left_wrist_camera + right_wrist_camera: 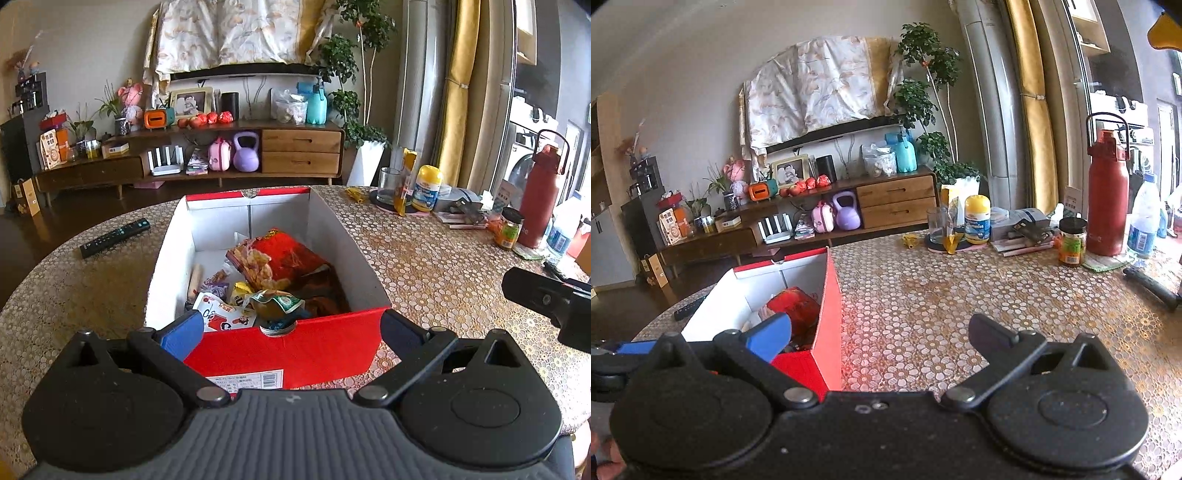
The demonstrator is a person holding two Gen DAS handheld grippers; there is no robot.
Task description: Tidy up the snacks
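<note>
Left wrist view: left gripper (291, 328) fills the bottom of the frame, jaws spread wide, nothing between the pads.
Left gripper contact: blue pad (183, 334) at lower left overlaps the near left corner of the box; dark pad (400, 332) sits by the near right corner; whether either touches the cardboard cannot be told.
Snack box: red shoebox (295, 350) with white inner walls, open top, centre of the frame on the patterned tablecloth (424, 266).
Snacks inside: large red chip bag (284, 260) tilted against the right wall; green-lidded jelly cup (279, 301), yellow packet (240, 291), purple wrapper (218, 286) and white packet with red print (221, 314) crowded at the near end.
Right wrist view: right gripper (879, 334) at the bottom, jaws fully apart and empty over bare tablecloth; the shoebox (831, 325) lies at lower left, its red side wall just right of the blue pad.
Only in the left view: full box contents; remote control (114, 238) at middle left; the right gripper as a dark body at the right edge (554, 302).
Only in the right view: clear water bottle (1143, 218) at far right, beside the red flask (1108, 199); fingertips (605, 458) at the bottom left corner.
Both views: yellow-capped bottle (977, 219), glass (936, 221) and jar (1072, 242) at the table's far side.
</note>
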